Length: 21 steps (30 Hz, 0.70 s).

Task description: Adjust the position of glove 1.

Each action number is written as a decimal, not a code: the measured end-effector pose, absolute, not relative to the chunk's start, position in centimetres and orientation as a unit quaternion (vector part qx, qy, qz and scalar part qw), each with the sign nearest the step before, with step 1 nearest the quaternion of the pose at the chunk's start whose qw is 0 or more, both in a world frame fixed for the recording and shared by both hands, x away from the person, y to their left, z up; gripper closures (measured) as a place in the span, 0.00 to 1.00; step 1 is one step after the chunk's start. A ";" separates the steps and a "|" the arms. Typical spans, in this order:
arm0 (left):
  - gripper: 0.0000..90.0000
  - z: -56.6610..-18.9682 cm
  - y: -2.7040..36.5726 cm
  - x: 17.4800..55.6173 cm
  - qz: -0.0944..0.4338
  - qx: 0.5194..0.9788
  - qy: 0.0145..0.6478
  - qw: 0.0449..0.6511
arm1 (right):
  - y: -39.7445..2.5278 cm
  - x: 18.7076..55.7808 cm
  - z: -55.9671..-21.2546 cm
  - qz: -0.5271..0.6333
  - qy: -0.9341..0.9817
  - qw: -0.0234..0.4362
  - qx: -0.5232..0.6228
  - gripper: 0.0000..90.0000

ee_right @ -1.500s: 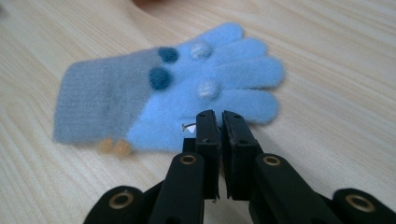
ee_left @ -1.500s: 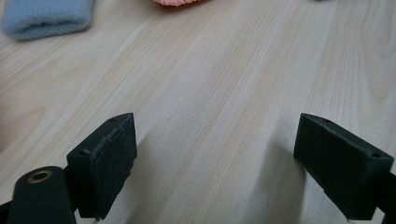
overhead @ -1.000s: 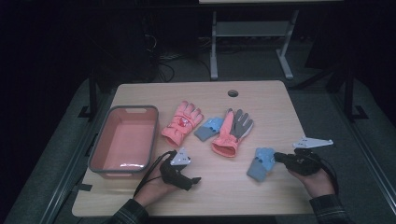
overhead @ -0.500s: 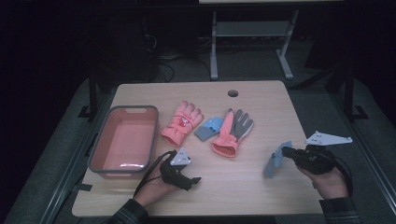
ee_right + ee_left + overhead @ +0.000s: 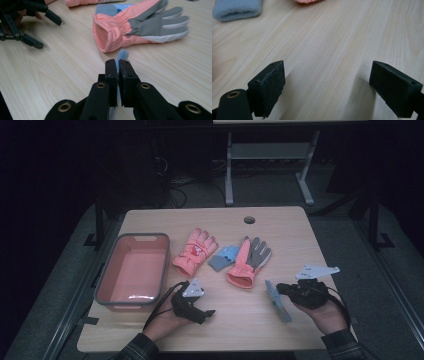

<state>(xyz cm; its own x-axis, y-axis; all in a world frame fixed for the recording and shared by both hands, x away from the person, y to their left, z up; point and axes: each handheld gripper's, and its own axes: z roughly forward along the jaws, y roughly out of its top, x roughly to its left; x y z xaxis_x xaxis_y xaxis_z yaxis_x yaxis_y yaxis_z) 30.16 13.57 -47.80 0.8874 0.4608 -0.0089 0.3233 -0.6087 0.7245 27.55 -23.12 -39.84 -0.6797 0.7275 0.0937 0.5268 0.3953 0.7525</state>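
Two pink winter gloves (image 5: 196, 252) (image 5: 248, 260) and a blue cloth (image 5: 223, 257) between them are seen mid-table, beside one empty pink tub (image 5: 131, 270) at the left edge. A second blue cloth (image 5: 278, 300) is clamped, lifted, in the right gripper (image 5: 279, 290) near the front edge. The left gripper (image 5: 209, 312) is rested wide apart on bare wood, open tabletop lying between the two tools.

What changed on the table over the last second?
The right tongs, shut on the blue cloth, swung it from flat by the grey-palmed glove to hanging edge-on, slightly nearer the person. The left tongs stayed open and resting on the table. Both gloves, the other blue cloth and the bin did not move.
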 end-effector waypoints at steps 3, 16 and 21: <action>0.14 -47.8 13.5 30.1 0.089 0.891 0.222 0.386 | -21.9 28.0 -40.5 0.391 0.835 0.120 0.368 0.95; 0.14 -47.8 13.6 30.1 0.089 0.892 0.220 0.385 | -20.5 29.1 -43.1 0.389 0.844 0.094 0.358 0.78; 0.14 -47.8 13.6 30.1 0.090 0.892 0.220 0.385 | -22.5 28.3 -43.8 0.361 0.855 0.090 0.361 1.00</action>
